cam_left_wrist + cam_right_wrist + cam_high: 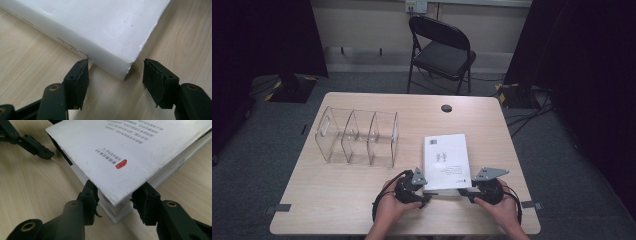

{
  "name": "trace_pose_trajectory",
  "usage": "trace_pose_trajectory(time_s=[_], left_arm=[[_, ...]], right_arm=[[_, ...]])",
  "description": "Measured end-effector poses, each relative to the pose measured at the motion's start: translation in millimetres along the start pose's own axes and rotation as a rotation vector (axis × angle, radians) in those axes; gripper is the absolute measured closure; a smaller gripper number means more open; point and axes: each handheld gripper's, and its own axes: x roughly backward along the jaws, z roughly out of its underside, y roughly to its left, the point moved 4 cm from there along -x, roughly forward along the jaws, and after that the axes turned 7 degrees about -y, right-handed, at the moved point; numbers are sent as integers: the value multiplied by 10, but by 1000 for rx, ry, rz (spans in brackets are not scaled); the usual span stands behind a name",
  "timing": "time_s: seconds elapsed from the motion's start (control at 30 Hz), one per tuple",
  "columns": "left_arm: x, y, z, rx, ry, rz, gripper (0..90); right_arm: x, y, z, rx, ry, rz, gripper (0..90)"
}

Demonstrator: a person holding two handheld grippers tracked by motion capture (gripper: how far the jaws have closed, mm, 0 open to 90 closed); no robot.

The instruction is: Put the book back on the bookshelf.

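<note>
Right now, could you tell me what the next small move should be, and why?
Probably close the left gripper on the near corner of the white book: its jaws stand open around that corner, not touching. The right gripper already pinches the other near corner, so both ends could then lift together.

The table [362, 200] is pale wood-grain laminate, smooth and matt. The book [445, 160] has a white paper cover with a slight sheen; its corner looks scuffed and its page edges are rough-layered paper. The rack [357, 136] is clear glossy plastic. Each claw, left [116, 75] and right [115, 202], is matt black plastic with ribbed rubbery pads and brass-coloured rivets. The chair [439, 50] is black metal with a dull padded seat. The floor [257, 165] is grey carpet.
</note>
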Motion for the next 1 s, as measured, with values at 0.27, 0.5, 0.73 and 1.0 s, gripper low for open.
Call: trace_pose_trajectory(time_s=[0.27,0.5,0.73,1.0], left_arm=[[135,9,-135,-48,-26,-22,384],[160,2,-297,-72,-42,-19,374],[125,-36,-372,-86,-57,-21,364],[3,-79,-477,-144,-54,-48,321]], right_arm=[[2,9,-24,6,-1,4,573],[-26,33,-74,3,-5,-8,588],[-50,42,-119,12,-10,-17,598],[-76,38,-140,15,-13,-28,602]])
